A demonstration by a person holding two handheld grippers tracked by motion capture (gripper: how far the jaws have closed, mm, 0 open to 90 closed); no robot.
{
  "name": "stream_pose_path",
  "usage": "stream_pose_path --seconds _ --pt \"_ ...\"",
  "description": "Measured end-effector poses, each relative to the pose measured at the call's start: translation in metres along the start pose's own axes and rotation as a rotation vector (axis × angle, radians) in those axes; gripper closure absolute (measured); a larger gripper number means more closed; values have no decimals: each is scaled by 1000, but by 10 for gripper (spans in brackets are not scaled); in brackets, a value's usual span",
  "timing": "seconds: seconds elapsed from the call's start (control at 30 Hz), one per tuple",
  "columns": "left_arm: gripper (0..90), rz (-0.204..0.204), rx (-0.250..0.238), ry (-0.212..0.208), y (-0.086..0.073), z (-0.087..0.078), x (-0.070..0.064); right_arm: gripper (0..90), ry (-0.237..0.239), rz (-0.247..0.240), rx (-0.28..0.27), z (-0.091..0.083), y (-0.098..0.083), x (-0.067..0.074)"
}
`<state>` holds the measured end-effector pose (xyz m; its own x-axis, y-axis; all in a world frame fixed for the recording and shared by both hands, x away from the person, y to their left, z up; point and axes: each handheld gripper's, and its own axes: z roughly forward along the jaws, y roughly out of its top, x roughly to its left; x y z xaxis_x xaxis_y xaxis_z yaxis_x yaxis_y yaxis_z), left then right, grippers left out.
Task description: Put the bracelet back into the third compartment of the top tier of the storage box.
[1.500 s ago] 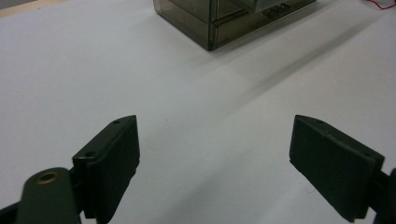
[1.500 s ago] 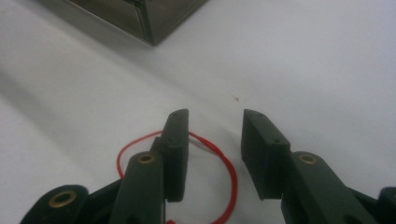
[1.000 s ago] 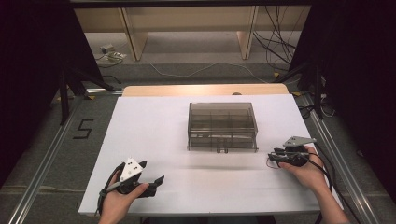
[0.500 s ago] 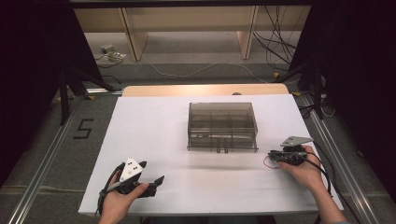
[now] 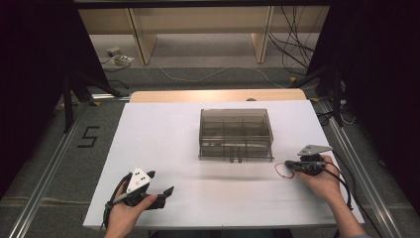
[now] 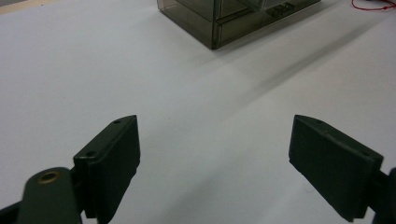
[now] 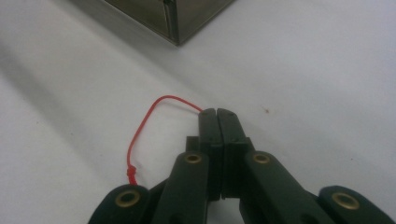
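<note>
A smoky see-through plastic organiser box (image 5: 236, 134) with small compartments stands mid-table; its corner shows in the left gripper view (image 6: 219, 18) and in the right gripper view (image 7: 163, 21). My right gripper (image 5: 291, 167) is shut on a thin red string (image 7: 144, 123) that loops out to the left of its tips (image 7: 217, 113), just right of the box's front corner. The red string (image 5: 281, 170) also shows in the high view. My left gripper (image 5: 166, 187) rests at the table's front left, open, its fingers (image 6: 112, 161) wide apart with nothing between them.
The white table top (image 5: 163, 144) has a wooden strip (image 5: 218, 95) along its far edge. Black cables trail from both grippers. Metal rails (image 5: 49, 163) run down either side of the table, with a "5" taped on the floor (image 5: 86, 136) at left.
My right gripper has drifted slightly toward the table's front with the red string. The left gripper has not moved.
</note>
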<state>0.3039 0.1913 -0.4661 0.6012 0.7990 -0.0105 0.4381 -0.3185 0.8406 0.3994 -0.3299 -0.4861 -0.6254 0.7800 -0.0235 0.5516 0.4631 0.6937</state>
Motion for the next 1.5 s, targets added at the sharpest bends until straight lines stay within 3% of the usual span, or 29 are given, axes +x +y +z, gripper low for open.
stream_pose_path --seconds 0.43,1.5 --pt "163 0 -3 3 0 0 1 899 4 52 -26 -6 1 -2" --pt "160 0 -7 7 0 -1 1 899 -16 59 -93 -24 9 0"
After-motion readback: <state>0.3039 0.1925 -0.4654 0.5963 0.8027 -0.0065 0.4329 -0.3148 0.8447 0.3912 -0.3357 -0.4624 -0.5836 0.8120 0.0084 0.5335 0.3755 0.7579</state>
